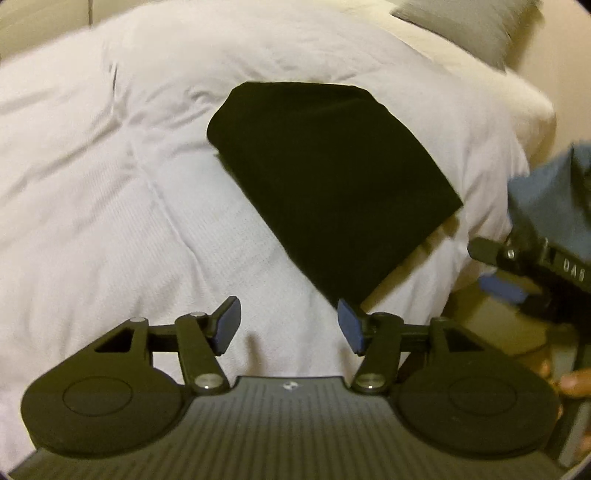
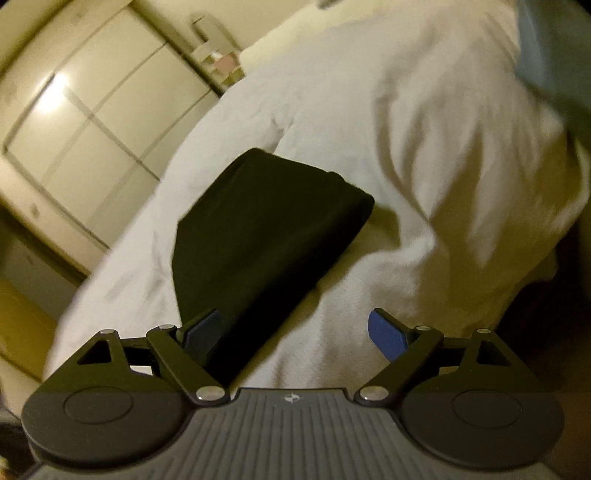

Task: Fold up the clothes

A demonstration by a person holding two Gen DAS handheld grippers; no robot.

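A black garment (image 1: pixel 325 184) lies folded into a compact block on the white duvet (image 1: pixel 110 184). My left gripper (image 1: pixel 288 326) is open and empty, just short of the garment's near corner. In the right wrist view the same black garment (image 2: pixel 266 229) lies ahead and left. My right gripper (image 2: pixel 295 338) is open and empty, with its left finger (image 2: pixel 201 338) over the garment's near edge. The right gripper also shows at the right edge of the left wrist view (image 1: pixel 506 280), beside the bed.
A grey pillow (image 1: pixel 461 26) lies at the head of the bed. Pale wardrobe doors (image 2: pixel 92 110) stand to the left beyond the bed. A small shelf with items (image 2: pixel 221 62) is by the far bed corner. The person's blue sleeve (image 1: pixel 546 199) is at right.
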